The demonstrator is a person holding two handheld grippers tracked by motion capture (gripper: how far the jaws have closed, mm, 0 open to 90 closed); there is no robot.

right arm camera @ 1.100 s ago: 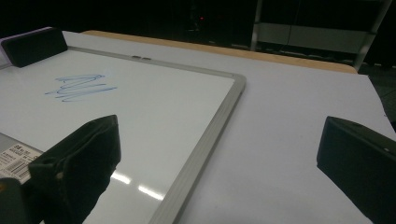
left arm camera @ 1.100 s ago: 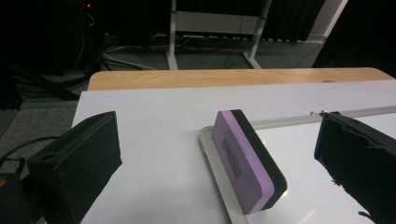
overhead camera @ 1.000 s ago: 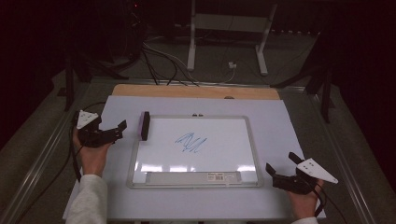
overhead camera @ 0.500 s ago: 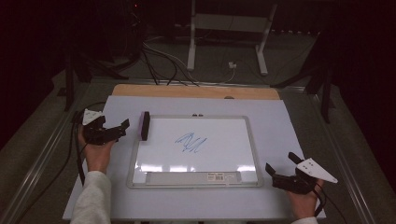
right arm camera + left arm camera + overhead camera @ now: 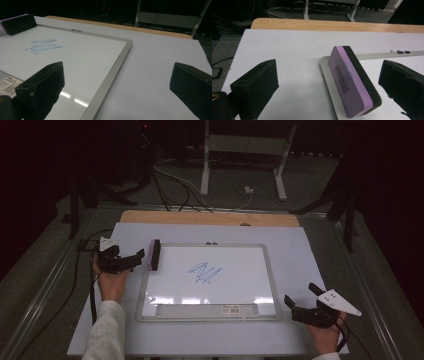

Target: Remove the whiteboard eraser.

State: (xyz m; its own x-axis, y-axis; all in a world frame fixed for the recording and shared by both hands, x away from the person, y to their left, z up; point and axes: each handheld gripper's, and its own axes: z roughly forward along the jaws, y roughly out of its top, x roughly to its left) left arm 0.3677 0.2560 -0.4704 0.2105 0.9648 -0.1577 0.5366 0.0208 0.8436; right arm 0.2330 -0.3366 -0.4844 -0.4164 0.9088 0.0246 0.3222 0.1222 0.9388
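A whiteboard (image 5: 210,245) lies flat on the white table, with a blue scribble (image 5: 205,272) near its middle. A purple eraser (image 5: 155,254) with a black felt side stands on its long edge on the board's left frame. My left gripper (image 5: 137,260) is open just left of the eraser. In the left gripper view the eraser (image 5: 352,82) stands between the spread jaws, nearer the right one, and touches neither. My right gripper (image 5: 300,294) is open and holds nothing off the board's lower right corner. Its view looks across the board's frame (image 5: 112,72) to the scribble (image 5: 42,46) and the eraser (image 5: 18,23).
A wooden strip (image 5: 210,218) runs along the table's far edge. Beyond it, metal stand legs (image 5: 205,165) and cables (image 5: 170,185) lie on the dark floor. A label (image 5: 239,309) sits on the board's near tray. Bare table surface surrounds the board.
My left gripper has moved to the right, up to the eraser. The right gripper, the eraser and the board have not moved.
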